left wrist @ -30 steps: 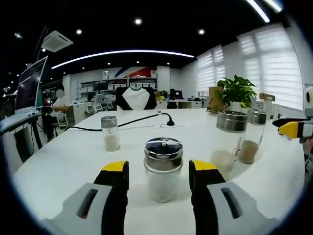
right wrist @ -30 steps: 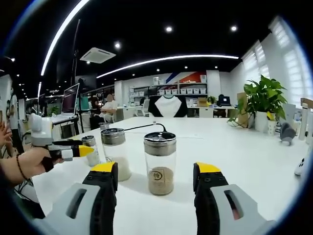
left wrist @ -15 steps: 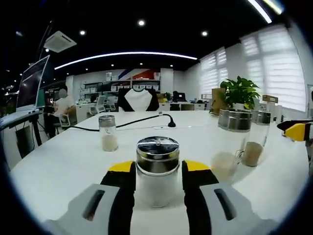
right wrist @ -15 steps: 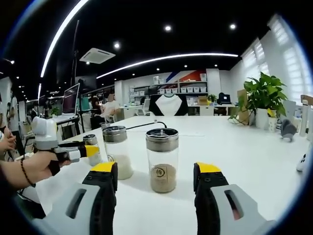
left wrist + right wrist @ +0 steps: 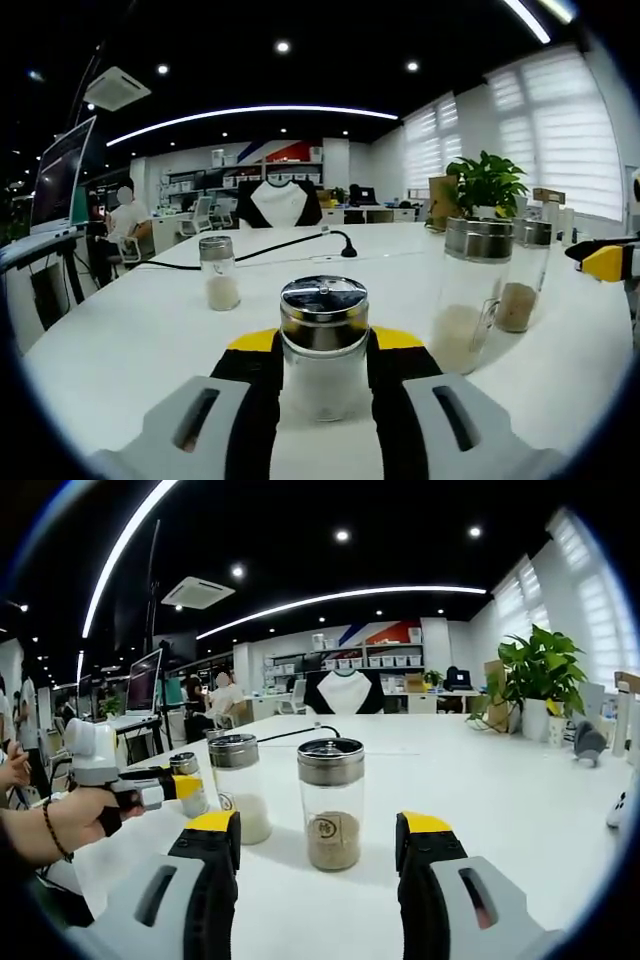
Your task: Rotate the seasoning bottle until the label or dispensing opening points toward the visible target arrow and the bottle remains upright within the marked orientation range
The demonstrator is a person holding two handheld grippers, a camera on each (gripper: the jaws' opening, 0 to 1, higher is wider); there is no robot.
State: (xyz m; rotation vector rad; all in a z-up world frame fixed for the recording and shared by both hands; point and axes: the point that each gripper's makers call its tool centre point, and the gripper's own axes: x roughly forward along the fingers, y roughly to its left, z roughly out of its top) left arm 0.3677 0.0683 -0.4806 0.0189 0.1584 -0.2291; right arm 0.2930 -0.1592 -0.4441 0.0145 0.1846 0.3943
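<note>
Left claw [image 5: 322,345] clamps seasoning bottle [image 5: 323,345] | right claw [image 5: 318,845] spread, jar ahead

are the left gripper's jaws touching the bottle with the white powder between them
Touching. In the left gripper view the left gripper has both yellow-tipped jaws pressed against the sides of the seasoning bottle, no gap on either side.

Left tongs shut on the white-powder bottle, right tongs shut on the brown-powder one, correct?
Not quite. The left tongs are shut on the white-powder bottle, but the right gripper view shows the right tongs open, the brown-powder bottle standing free between them, ahead of the tips.
</note>
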